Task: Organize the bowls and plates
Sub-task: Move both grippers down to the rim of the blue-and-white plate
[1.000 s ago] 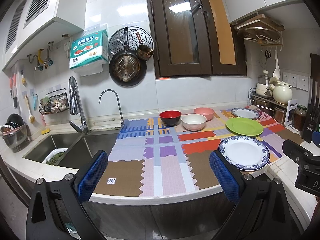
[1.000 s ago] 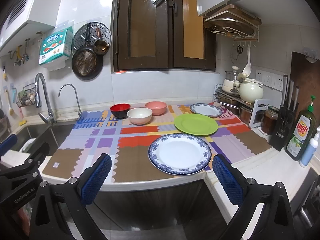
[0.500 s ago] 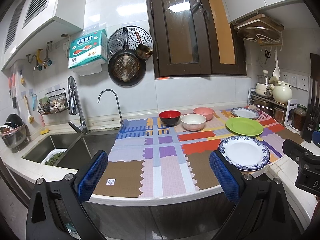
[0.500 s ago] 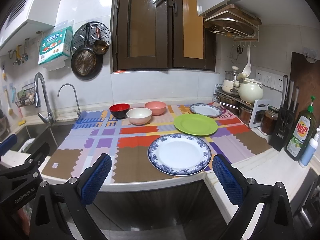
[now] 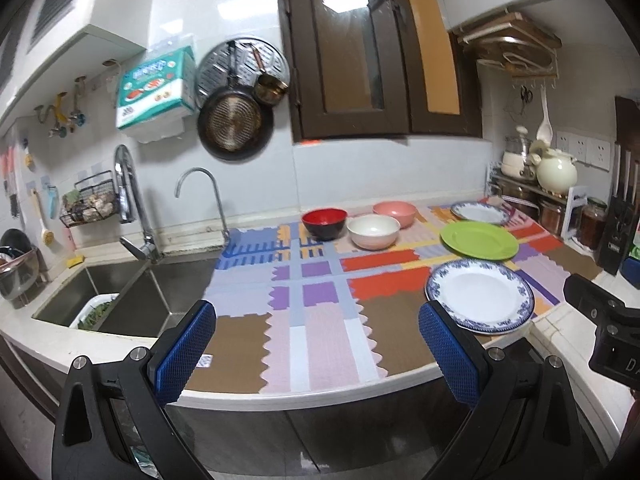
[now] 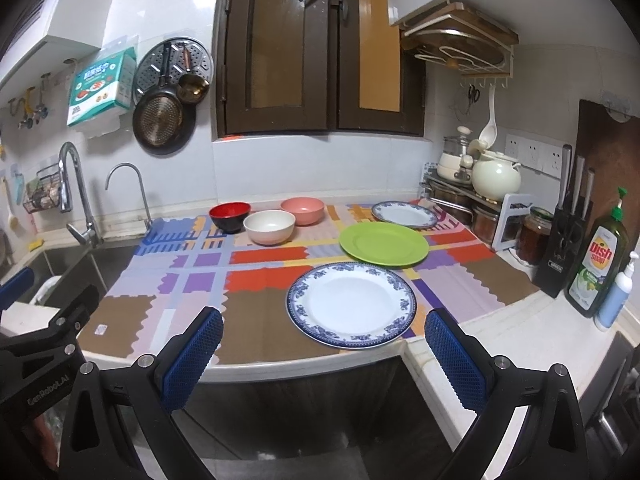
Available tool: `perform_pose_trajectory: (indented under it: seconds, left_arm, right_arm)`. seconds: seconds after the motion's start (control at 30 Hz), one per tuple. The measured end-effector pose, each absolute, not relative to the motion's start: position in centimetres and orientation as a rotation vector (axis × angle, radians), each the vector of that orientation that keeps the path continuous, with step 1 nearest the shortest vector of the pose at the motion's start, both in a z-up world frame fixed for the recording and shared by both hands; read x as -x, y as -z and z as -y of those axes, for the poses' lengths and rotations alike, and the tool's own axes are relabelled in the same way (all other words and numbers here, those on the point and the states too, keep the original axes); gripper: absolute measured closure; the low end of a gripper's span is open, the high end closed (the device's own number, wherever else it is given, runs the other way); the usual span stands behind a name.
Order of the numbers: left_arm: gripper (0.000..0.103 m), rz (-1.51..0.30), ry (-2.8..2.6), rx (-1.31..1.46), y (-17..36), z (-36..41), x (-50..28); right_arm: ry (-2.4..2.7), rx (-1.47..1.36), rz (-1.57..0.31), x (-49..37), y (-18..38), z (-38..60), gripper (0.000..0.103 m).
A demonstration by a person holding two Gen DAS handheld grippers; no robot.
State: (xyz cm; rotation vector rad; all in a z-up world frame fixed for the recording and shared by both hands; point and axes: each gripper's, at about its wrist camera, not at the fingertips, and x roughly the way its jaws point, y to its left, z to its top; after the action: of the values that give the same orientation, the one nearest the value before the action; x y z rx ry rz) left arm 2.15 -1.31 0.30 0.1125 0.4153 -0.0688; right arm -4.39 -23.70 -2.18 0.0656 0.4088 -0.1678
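- Hovering off the counter edge: left gripper and right gripper, both spread wide, nothing between the pads, no contact w/ anything.
- Blue-rim plate sits just ahead of right gripper, slightly right of its centreline; near rim is close to the counter edge. Risk: a push while grabbing the rim could slide it on the mat or tip it off the front.
- Green plate is beyond it, small plate further back-right. Reaching over the near plate risks clipping it.
- Bowls well ahead-left of right gripper: red bowl, white bowl, pink bowl, close together. Pinching one rim could knock a neighbour.
- Glazed rims + 2 pads = slip risk, imo.
- Grippers near each other; could collide if both go for the same plate.
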Motion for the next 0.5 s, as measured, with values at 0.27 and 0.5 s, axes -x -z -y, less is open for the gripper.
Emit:
perform_pose_trajectory:
  seconds: [0.27, 0.5]
  left_arm:
    - [0.000, -0.444, 0.115, -0.147, 1.0, 5.2, -6.3]
    - [0.000, -0.484, 0.135, -0.177, 2.0, 9.6, -12.0]
  right_arm:
    - [0.186, -0.102, -0.452, 1.0, 3.7, 26.7, 0.001]
    - [0.202, -0.119, -0.473, -4.5, 4.6, 31.0, 0.001]
